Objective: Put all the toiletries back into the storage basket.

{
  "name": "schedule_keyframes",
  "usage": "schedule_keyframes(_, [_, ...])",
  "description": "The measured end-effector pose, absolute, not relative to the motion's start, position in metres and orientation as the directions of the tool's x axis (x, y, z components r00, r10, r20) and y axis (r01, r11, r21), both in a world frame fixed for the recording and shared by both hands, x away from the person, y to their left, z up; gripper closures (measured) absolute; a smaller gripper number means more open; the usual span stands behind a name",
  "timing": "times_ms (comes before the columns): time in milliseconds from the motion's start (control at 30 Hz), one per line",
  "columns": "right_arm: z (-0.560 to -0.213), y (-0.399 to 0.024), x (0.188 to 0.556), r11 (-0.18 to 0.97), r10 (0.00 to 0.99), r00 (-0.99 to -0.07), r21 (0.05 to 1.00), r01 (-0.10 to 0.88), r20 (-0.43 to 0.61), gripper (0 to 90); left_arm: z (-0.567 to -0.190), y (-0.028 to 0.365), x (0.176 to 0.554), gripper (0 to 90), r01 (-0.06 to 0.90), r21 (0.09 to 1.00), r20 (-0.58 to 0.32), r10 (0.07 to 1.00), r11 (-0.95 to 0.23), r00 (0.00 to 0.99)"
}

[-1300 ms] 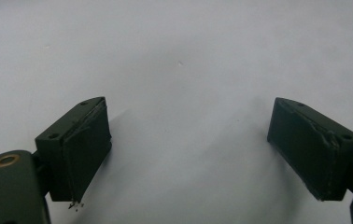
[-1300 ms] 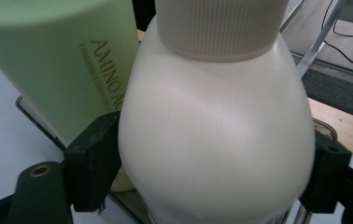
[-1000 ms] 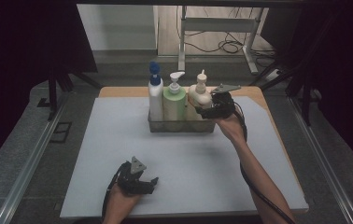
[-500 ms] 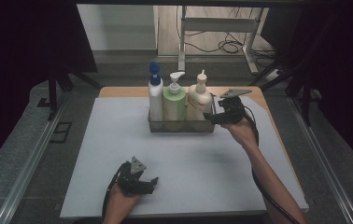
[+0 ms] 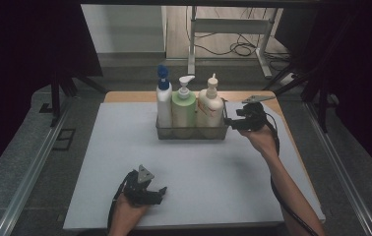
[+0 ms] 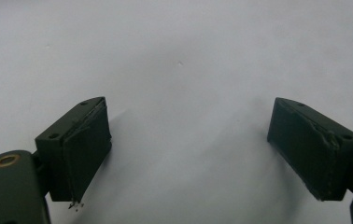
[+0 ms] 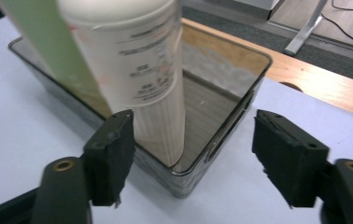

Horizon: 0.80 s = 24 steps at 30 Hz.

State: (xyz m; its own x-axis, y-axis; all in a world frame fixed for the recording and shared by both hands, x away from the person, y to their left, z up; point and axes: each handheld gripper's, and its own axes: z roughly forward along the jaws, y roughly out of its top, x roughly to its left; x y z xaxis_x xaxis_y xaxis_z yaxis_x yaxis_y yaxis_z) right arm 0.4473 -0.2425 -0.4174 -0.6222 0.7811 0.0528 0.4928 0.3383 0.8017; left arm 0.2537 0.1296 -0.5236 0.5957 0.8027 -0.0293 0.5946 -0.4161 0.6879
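A dark see-through tray (image 5: 192, 132) at the back of the table holds three upright bottles: a white one with a blue cap (image 5: 163, 101), a green pump bottle (image 5: 184, 103) and a cream bottle (image 5: 210, 105). My right gripper (image 5: 229, 119) hovers at the tray's right end, pointing at it. In the right gripper view, the right gripper (image 7: 198, 158) has its jaws on either side of the tray's (image 7: 221, 140) corner, and the cream bottle (image 7: 137, 70) stands just behind. They have just been closing but touch nothing. My left gripper (image 5: 158, 191) (image 6: 188, 149) rests open on the bare mat near the front.
The white mat (image 5: 199, 177) covers most of the table, with a wooden strip (image 5: 125, 97) showing along the back. Metal rails run down both sides. A desk frame (image 5: 233, 29) and cables lie on the floor beyond.
My right gripper has drawn away from the cream bottle to the right, off the tray's end. The left hand has stayed put.
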Motion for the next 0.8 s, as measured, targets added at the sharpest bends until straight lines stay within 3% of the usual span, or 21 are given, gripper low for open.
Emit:
schedule_keyframes(367, [-0.424, -0.246, 0.461, 0.297, 0.819, -0.568, 0.789, 0.538, 0.079, 55.1, -0.524, 0.13, 0.254, 13.0, 0.595, 0.688, -0.029, 0.803, -0.416, 0.596])
schedule_keyframes(633, [-0.43, -0.232, 0.469, 0.325, 0.816, -0.575, 0.775, 0.543, 0.061, 84.2, -0.523, 0.13, 0.254, 13.0, 0.594, 0.686, -0.026, 0.802, -0.42, 0.597])
schedule_keyframes(800, [-0.433, -0.224, 0.473, 0.306, 0.811, -0.578, 0.772, 0.557, 0.096, 89.6, -0.523, 0.13, 0.254, 13.0, 0.594, 0.686, -0.027, 0.802, -0.42, 0.597])
